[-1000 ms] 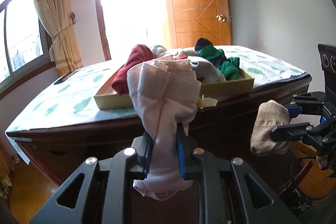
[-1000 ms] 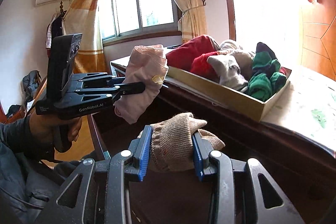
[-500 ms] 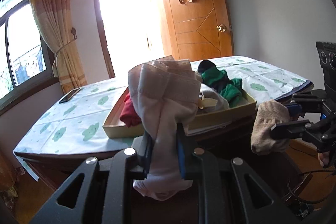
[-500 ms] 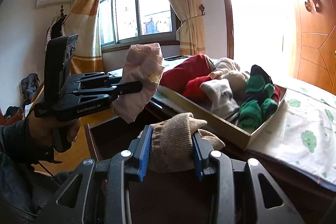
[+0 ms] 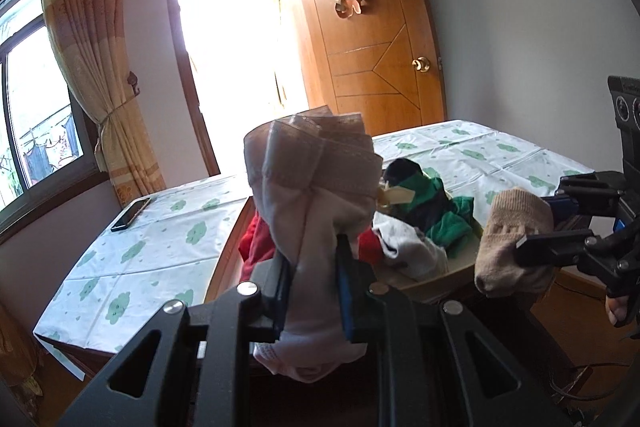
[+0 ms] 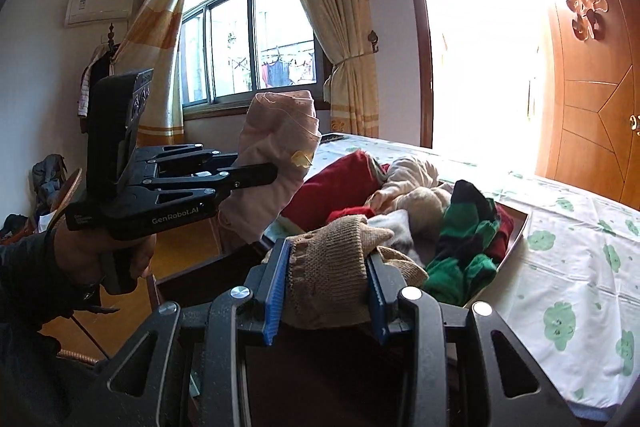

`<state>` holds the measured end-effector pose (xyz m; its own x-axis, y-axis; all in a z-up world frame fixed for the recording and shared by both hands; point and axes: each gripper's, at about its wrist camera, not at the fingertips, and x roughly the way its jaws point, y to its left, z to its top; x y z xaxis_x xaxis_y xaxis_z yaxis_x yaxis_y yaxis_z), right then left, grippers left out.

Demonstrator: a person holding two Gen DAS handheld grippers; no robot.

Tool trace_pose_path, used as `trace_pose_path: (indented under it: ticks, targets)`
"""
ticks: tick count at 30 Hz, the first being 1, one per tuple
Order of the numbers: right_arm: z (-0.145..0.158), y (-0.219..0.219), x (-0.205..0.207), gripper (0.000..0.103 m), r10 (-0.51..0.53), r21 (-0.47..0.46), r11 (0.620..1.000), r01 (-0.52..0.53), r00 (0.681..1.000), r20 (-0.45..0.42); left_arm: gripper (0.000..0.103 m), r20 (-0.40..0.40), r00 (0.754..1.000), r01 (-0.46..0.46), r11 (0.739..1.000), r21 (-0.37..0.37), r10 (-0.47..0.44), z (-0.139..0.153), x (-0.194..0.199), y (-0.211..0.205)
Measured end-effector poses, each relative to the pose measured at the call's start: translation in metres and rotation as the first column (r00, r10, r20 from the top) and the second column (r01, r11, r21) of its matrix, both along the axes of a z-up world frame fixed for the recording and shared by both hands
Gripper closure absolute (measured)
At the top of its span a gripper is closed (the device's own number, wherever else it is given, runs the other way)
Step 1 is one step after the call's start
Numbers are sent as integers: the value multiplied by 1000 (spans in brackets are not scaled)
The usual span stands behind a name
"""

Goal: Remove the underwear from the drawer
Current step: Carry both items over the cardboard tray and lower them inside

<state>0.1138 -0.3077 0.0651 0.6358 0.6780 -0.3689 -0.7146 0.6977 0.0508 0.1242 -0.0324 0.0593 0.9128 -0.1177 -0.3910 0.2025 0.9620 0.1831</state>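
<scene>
While the left gripper (image 5: pixel 310 291) clamps pale underwear (image 5: pixel 312 195) hanging upright and the right gripper (image 6: pixel 326 287) clamps a tan sock (image 6: pixel 336 267), the tray (image 6: pixel 514 239) lies just ahead, below both.

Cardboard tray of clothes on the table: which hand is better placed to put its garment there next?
Probably the right. The right gripper, shut on the tan sock, points straight at the tray; the left gripper, holding the pale garment, sits further left.

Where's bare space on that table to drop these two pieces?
Free: patterned tablecloth between the phone and the box's left wall, and the cloth right of the box toward the door. The box, heaped with clothes, is crowded.
</scene>
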Motion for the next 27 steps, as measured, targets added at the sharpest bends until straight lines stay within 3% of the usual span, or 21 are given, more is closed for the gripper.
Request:
trace_pose_path:
  ticks: [9, 19, 27]
  targets:
    - [10, 1, 20, 65, -21, 34, 999, 21, 1000, 0, 84, -3, 1000, 5, 1000, 27, -5, 13, 22, -14]
    - [10, -5, 66, 65, -69, 82, 994, 76, 994, -90, 84, -51, 999, -12, 999, 33, 13, 14, 60, -19]
    - [11, -6, 91, 65, -100, 81, 991, 110, 988, -114, 84, -79, 997, -23, 998, 59, 27, 16, 82, -24]
